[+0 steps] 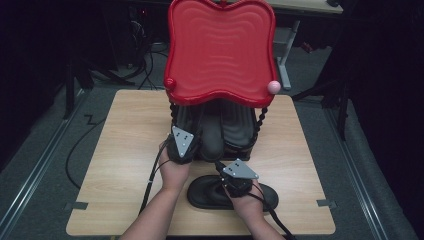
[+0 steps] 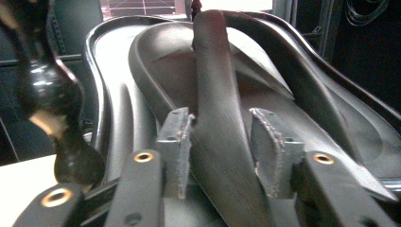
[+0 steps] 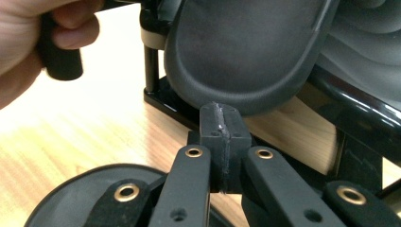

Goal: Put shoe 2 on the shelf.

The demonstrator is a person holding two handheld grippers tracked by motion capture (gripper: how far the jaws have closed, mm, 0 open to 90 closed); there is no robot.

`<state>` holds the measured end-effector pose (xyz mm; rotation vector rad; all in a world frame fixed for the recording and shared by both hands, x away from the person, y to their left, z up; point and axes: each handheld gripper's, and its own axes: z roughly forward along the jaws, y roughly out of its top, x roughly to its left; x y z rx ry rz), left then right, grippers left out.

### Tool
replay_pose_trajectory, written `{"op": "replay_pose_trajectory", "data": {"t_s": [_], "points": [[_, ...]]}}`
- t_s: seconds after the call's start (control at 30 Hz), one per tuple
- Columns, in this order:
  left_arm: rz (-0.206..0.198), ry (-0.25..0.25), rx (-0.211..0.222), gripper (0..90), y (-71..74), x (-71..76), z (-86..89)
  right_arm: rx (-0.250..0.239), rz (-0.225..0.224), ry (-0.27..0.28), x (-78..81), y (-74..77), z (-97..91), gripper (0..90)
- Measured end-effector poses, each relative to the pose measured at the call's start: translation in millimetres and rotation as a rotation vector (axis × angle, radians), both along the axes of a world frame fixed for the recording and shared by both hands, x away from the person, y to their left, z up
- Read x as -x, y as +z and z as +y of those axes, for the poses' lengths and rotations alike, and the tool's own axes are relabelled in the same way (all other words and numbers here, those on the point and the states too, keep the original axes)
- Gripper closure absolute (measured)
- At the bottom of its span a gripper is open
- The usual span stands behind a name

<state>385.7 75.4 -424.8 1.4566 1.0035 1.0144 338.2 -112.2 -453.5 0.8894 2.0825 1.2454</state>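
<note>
A black sandal (image 1: 212, 135) lies on the lower black shelf of a small rack, under its red wavy top tray (image 1: 220, 50). My left gripper (image 1: 195, 132) reaches in at that shelf. In the left gripper view it (image 2: 222, 137) stands open, its pads on either side of the sandal's strap (image 2: 213, 71). A second black sandal (image 1: 210, 197) lies flat on the table near the front edge. My right gripper (image 1: 224, 165) hovers just above it, and in the right gripper view it (image 3: 222, 123) is shut with nothing between its jaws, pointing at the shelved sandal's heel (image 3: 246, 52).
The rack stands at the back middle of the wooden table (image 1: 125, 150), with beaded black posts (image 2: 52, 94), a red knob (image 1: 169, 83) and a pink knob (image 1: 273, 86) at the tray's corners. Bare tabletop lies to both sides. The left hand (image 3: 33, 28) is close to the rack's corner.
</note>
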Motion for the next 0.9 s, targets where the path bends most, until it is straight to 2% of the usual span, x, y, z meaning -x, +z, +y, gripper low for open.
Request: {"op": "replay_pose_trajectory", "data": {"t_s": [0.1,0.17,0.3,0.37,0.43,0.47,0.67,0.9], "points": [[-0.012,-0.014,-0.008,53.3,-4.1,9.1,0.6,-0.018,0.001,-0.005,-3.6,2.4,2.1,90.0],[-0.024,-0.032,0.010,52.6,-5.7,17.8,1.5,-0.013,-0.003,-0.008,-5.2,3.9,4.2,90.0],[-0.022,-0.053,0.021,52.3,-8.5,32.1,2.6,-0.015,-0.009,-0.011,-7.7,6.6,6.6,90.0],[-0.017,-0.070,0.008,56.7,-13.2,43.2,3.4,-0.016,-0.014,-0.013,-11.9,8.5,8.7,90.0],[-0.011,-0.078,0.002,58.9,-16.1,46.7,3.7,-0.020,-0.014,-0.015,-13.5,9.1,9.3,90.0],[0.000,-0.086,-0.008,64.1,-21.0,50.3,3.5,-0.020,-0.021,-0.018,-17.2,10.2,10.5,90.0],[0.024,-0.090,-0.018,75.8,-34.2,54.2,2.1,-0.028,-0.031,-0.027,-27.7,14.1,16.1,90.0],[0.031,-0.075,0.007,81.6,-35.5,45.1,0.5,-0.045,-0.042,-0.034,-41.5,19.3,25.3,90.0]]}}
